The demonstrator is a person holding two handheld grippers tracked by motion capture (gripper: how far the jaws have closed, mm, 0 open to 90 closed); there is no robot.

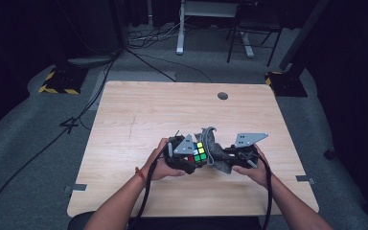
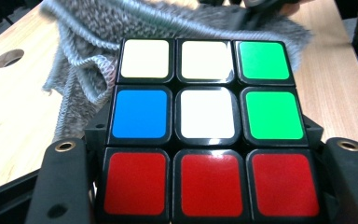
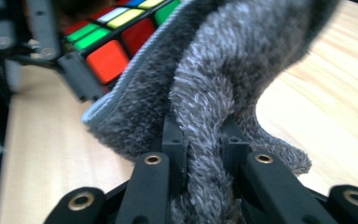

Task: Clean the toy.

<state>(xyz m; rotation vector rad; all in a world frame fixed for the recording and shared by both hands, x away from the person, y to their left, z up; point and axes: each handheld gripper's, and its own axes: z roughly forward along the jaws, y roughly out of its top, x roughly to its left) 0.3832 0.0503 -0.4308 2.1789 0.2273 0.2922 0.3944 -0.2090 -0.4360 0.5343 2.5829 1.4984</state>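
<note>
High view first: a person's two hands come in from the near edge of the wooden bench, each holding a gripper, and they meet just near of the bench's middle. The left gripper has a puzzle cube clamped between its jaws, the cube's yellow and green stickers facing up. Right beside it, touching the cube's right side, is a grey cloth, and the right gripper has hold of that cloth from the right. Over to the left gripper view: the cube sits square between the two black jaws, which press its left and right sides, so they are closed on it at the cube's full width. Top row white, white, green; middle row blue, white, green; near row all red. The cloth is bunched up against the cube's far edge and spills down its left side. A round hole in the bench shows at far left. Right gripper view now: the jaws are pinched nearly together with a thick fold of the cloth squeezed between them, the fluffy pile rising up and draping toward the cube, whose red, green and yellow stickers peek out at upper left with the cloth's hemmed edge lying against them.
</note>
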